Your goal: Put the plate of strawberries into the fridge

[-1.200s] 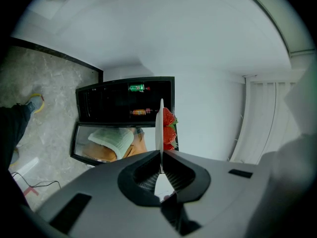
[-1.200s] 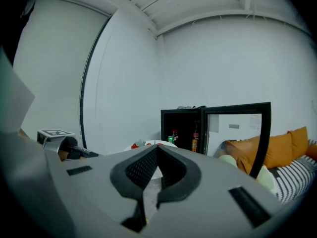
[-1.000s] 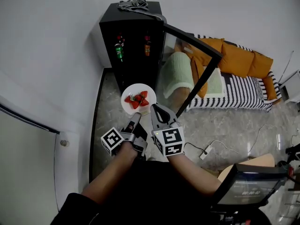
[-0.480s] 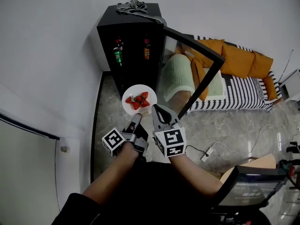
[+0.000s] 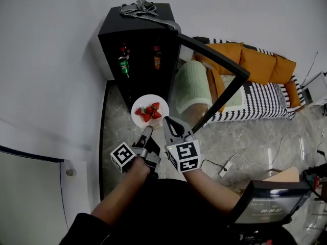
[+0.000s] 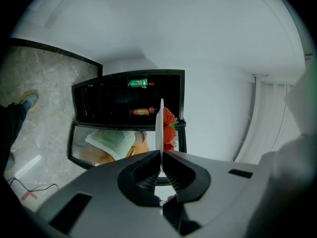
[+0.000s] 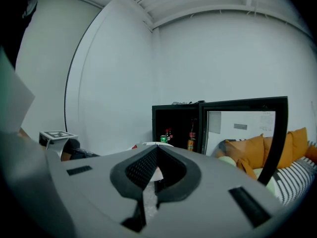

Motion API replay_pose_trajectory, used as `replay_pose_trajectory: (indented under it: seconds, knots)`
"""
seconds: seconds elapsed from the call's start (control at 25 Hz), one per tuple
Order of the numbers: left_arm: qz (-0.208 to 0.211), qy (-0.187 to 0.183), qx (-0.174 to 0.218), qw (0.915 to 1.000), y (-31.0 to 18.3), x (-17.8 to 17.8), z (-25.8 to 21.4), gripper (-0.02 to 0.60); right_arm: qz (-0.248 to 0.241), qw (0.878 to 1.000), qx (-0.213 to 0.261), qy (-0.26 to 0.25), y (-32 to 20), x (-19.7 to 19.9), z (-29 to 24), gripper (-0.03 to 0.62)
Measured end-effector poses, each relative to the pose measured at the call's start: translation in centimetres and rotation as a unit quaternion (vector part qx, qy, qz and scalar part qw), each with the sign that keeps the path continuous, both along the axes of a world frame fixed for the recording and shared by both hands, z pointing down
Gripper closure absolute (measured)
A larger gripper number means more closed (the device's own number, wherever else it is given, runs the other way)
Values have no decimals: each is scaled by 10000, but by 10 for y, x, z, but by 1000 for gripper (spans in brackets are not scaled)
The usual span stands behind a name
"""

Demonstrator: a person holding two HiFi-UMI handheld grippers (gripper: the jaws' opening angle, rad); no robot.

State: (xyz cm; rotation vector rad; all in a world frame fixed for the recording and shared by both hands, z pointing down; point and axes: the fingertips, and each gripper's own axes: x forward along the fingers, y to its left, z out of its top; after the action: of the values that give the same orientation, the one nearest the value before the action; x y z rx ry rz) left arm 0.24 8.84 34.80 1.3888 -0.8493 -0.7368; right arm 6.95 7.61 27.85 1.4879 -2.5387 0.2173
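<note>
1. Plate of strawberries (image 5: 145, 100): held level in the air, just short of the open fridge (image 5: 115, 40), over the floor. Not yet inside.
2. Loose strawberries (image 5: 148, 112) heaped near the plate's middle, nothing keeping them in but the rim.
3. Left gripper (image 5: 147, 130): jaws clamped on the plate's near rim, one above and one below. In the left gripper view the plate shows edge-on, right at the jaw tips. Looks like the only true grip.
4. Right gripper (image 5: 167, 121): jaws closed tip to tip, nothing pinched between them. Tips at the plate's near right edge; touching it or just under it, cannot tell.
5. Glass door (image 5: 204, 86) swung wide to the right. Green can (image 5: 123, 64) and orange bottle (image 5: 157, 60) on shelves inside; rest of the interior dark and hard to read.
6. Step in hand, by judgement: carrying the plate in onto a shelf.
7. To do it well:
   - Keep the plate flat. With a pinch on one rim, the far side probably wants to droop and the berries to roll.
   - Use the closed right gripper as a prop under the rim.
   - Go in straight and slow, clear of the door's edge.
   - Pick shelf space away from can and bottle.
   - Loosen the left jaws only once the plate's base sits fully on the shelf.
</note>
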Motion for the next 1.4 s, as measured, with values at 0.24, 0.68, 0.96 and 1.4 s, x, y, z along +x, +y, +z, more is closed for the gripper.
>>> replay_pose_trajectory:
  seconds: [0.24,0.68,0.96,1.4]
  knots:
    - [104,171,-208,9996,-42,-8,5,566,51,9995,-300,106,-42,-14,11,589]
    - [375,219,-335,9985,-126,-53,10,566,260,9978,-599,140,-127,-65,20,589]
    - [510,80,-461,9976,-164,-87,20,566,433,9963,-730,137,-167,-92,27,589]
    - [782,27,-570,9953,-199,-101,43,566,717,9936,-864,116,-197,-104,46,589]
